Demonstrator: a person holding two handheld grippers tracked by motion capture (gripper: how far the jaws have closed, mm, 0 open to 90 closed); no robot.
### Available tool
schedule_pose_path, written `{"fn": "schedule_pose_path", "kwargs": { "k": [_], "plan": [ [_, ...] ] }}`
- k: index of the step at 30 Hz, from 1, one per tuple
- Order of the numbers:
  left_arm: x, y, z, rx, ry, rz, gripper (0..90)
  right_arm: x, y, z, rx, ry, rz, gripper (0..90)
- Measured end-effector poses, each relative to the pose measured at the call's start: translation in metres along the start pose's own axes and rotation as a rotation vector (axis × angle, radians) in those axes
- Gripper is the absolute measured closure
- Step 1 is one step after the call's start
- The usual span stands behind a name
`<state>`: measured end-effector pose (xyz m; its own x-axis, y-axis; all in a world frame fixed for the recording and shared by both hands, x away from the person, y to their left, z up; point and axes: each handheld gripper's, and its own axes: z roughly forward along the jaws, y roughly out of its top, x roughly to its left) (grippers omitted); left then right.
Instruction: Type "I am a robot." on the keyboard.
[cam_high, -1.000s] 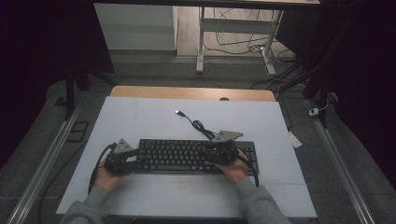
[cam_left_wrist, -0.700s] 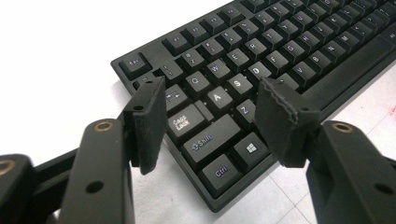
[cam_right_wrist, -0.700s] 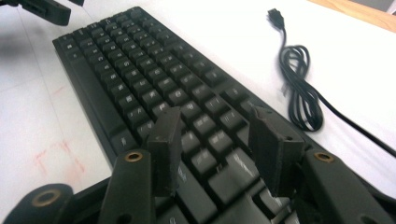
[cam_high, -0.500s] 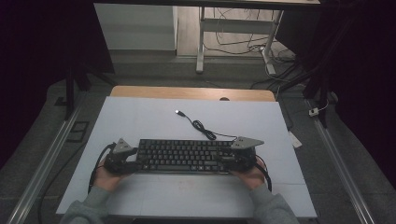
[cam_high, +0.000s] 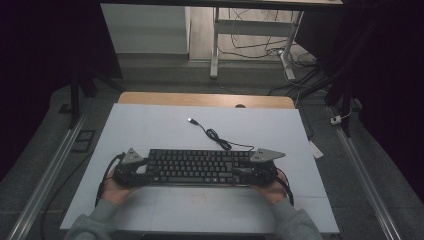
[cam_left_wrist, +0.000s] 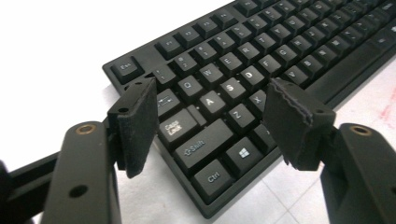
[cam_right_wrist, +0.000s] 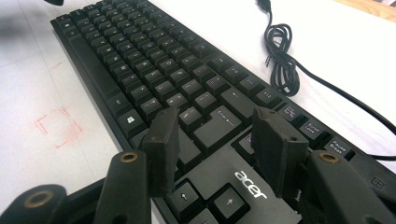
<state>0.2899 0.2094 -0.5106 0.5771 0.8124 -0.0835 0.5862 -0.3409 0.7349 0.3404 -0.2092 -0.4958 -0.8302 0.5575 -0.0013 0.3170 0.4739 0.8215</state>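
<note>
A dim room with cables on the floor is seen behind a white counter (cam_high: 150, 125). A black keyboard (cam_high: 200, 166) lies flat near the counter's front edge, its cable (cam_high: 215, 135) looped behind it. The left gripper (cam_left_wrist: 210, 116) is held at the keyboard's left end; its fingers (cam_left_wrist: 137, 121) have just been opening and stand wide, clear of the keys. The right gripper (cam_right_wrist: 212, 149) is poised over the right end, fingers (cam_right_wrist: 275, 149) spread apart, nothing gripped.
</note>
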Motion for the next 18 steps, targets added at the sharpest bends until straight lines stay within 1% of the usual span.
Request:
{"fn": "schedule_pose_path", "kwargs": {
  "k": [1,6,10,14,16,18],
  "plan": [
    [-0.001,0.0,0.0,0.001,-0.007,0.001,33.7,0.0,0.0,0.0,0.001,-0.003,-0.001,52.3],
    [-0.01,0.005,0.0,-0.003,-0.041,0.052,34.3,0.0,0.0,0.001,-0.001,-0.001,-0.002,52.3],
    [-0.019,0.009,0.001,0.001,-0.07,0.093,34.4,0.0,0.001,0.001,0.009,-0.005,-0.011,52.3],
    [-0.027,0.012,0.004,0.006,-0.083,0.132,34.7,0.0,0.001,0.001,0.01,-0.007,-0.012,52.3],
    [-0.03,0.013,0.005,0.01,-0.089,0.144,36.8,0.0,0.001,0.001,0.01,-0.01,-0.012,52.4],
    [-0.032,0.014,0.007,0.017,-0.094,0.154,41.4,-0.001,0.001,0.002,0.011,-0.008,-0.011,52.3]
  ]
}}
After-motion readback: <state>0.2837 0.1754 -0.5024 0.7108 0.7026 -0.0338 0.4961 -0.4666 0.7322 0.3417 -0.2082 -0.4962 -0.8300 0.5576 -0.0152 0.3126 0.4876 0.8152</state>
